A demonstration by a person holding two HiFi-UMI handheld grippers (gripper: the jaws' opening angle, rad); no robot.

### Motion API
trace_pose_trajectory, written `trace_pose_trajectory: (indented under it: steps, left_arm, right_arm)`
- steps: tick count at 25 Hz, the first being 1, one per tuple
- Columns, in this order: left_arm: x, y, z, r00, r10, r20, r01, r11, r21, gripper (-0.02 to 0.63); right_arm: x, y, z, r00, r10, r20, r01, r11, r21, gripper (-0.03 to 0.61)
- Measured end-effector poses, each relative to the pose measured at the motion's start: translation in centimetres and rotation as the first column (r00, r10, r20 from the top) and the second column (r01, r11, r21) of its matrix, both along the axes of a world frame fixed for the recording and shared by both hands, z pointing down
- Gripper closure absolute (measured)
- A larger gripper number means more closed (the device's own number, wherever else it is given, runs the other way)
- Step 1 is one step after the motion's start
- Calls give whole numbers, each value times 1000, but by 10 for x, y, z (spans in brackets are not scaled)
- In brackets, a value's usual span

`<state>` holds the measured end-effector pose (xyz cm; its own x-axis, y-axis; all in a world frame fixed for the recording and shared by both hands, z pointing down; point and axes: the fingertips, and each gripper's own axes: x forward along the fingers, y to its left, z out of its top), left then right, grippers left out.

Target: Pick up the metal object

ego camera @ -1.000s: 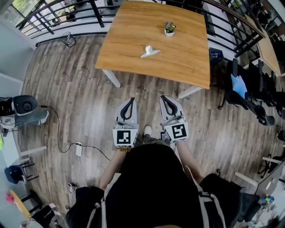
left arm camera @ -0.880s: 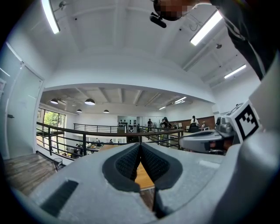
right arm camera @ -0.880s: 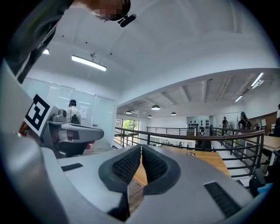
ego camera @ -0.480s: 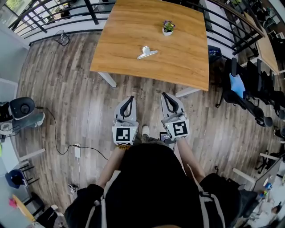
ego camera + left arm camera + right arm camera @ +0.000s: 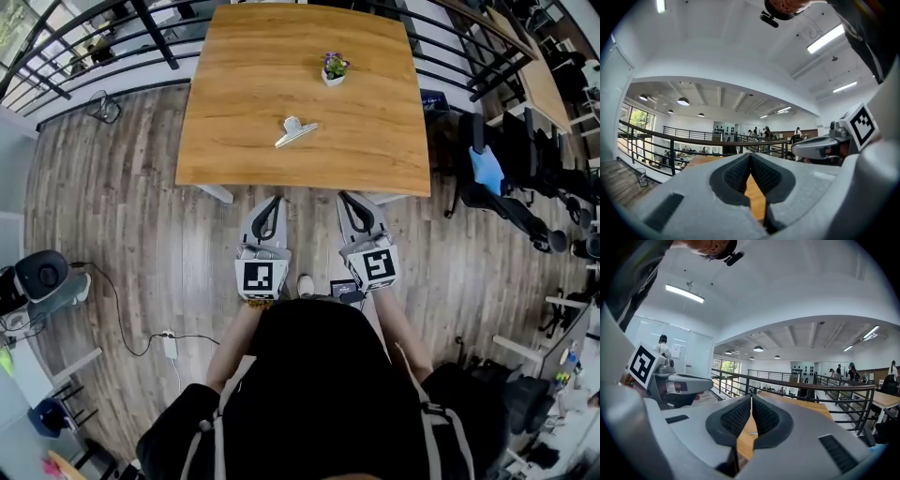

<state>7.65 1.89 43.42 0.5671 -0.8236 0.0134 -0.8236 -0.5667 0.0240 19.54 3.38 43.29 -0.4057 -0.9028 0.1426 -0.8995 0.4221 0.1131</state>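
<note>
A silvery metal clip point(image 5: 294, 131) lies near the middle of the wooden table point(image 5: 375, 150) in the head view. Both grippers hang over the floor just short of the table's near edge. My left gripper point(image 5: 274, 200) is shut with nothing in it, its tips meeting in the left gripper view point(image 5: 750, 155). My right gripper point(image 5: 344, 198) is likewise shut and empty, seen up close in the right gripper view point(image 5: 752, 397). Between the right jaws a sliver of the clip point(image 5: 753, 432) shows on the tabletop point(image 5: 813, 408).
A small potted plant point(image 5: 333, 68) stands on the table beyond the clip. A black railing point(image 5: 112, 42) runs behind the table. Black office chairs point(image 5: 511, 197) crowd the right side. A power strip point(image 5: 170, 346) with cables and a round appliance point(image 5: 42, 278) sit on the floor at left.
The table with the clip and plant has come closer and lower in the head view as the person stepped forward. Both grippers stay shut, side by side.
</note>
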Motion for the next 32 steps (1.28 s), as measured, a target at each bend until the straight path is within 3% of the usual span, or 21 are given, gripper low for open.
trace_pose_trajectory:
  steps: [17,23,32]
  left_arm:
    - [-29,-103,-13,991,114,-71,-112,993,32,603]
    - [-47,-125,-9,987,119,-109,-116,993,31,603]
    - [-70,-139,-3,989,80,-124,-78,997,22,603]
  right_arm:
    - [-52,-105,-8,998,58,-26,-58,998,-6,577]
    - [-58,-121,-6,993,114,-30,-114,993,-16,577]
    - [-67,-148,1,994,96,-46,-98,995,-28,577]
